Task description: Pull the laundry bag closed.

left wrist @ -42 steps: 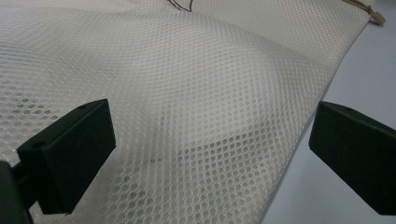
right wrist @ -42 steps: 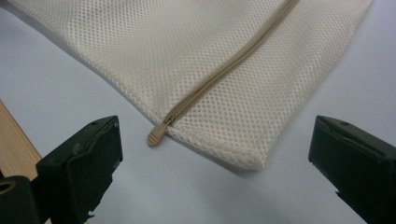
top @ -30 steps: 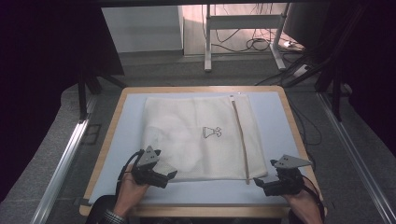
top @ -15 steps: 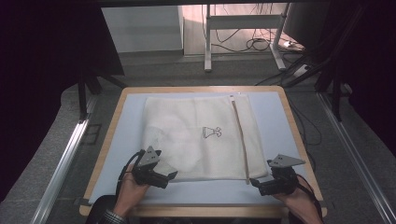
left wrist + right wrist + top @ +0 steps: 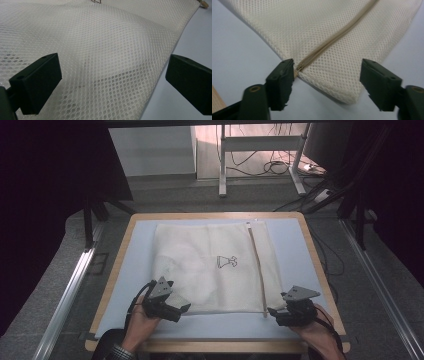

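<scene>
A cream mesh bag (image 5: 210, 265) lies flat on the light blue tabletop (image 5: 125, 270), with a small black print at its middle and a tan zipper (image 5: 257, 270) along its right side. My left gripper (image 5: 182, 309) rests at the bag's near left corner. Its jaws stand wide apart over the mesh (image 5: 105, 50), so the left gripper (image 5: 112, 82) is open. My right gripper (image 5: 272, 312) is at the near right corner. Its jaws have just been closing, with the corner and zipper end (image 5: 299, 67) between them. The right gripper (image 5: 327, 75) is open, and one fingertip (image 5: 284, 72) touches the zipper end.
A wooden rim (image 5: 320, 270) frames the table. Metal rails (image 5: 70, 290) run along the floor on both sides. Beyond the far edge stand a metal stand's legs (image 5: 222, 165) and loose cables (image 5: 280, 167). Bare blue surface lies left and right of the bag.
The right gripper has crept slightly left onto the bag's near right corner. The left gripper and the bag have kept still.
</scene>
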Action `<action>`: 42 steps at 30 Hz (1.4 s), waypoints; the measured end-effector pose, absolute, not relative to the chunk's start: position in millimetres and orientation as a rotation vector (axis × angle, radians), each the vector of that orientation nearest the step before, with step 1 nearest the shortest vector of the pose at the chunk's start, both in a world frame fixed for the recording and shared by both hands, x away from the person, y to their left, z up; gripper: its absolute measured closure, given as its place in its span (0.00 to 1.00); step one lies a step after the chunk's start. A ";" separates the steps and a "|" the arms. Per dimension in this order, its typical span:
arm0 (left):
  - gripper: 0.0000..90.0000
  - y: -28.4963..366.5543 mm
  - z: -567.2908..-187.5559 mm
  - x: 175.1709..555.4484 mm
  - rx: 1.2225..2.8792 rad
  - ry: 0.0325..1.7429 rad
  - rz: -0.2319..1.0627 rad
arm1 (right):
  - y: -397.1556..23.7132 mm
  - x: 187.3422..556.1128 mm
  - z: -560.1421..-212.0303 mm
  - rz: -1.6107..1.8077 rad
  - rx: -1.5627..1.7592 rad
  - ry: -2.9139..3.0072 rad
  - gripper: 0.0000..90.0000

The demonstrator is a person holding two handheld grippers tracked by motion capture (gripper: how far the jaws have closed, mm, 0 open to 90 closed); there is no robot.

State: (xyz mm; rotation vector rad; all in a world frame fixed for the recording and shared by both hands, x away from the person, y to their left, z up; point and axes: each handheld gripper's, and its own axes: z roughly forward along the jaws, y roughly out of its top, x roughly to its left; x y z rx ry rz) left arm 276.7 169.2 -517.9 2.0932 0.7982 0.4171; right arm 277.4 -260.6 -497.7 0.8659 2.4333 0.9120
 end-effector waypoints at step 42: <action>0.01 164.5 -519.0 276.9 2.122 0.803 0.399 | -233.8 268.6 -503.5 0.723 0.614 2.494 0.84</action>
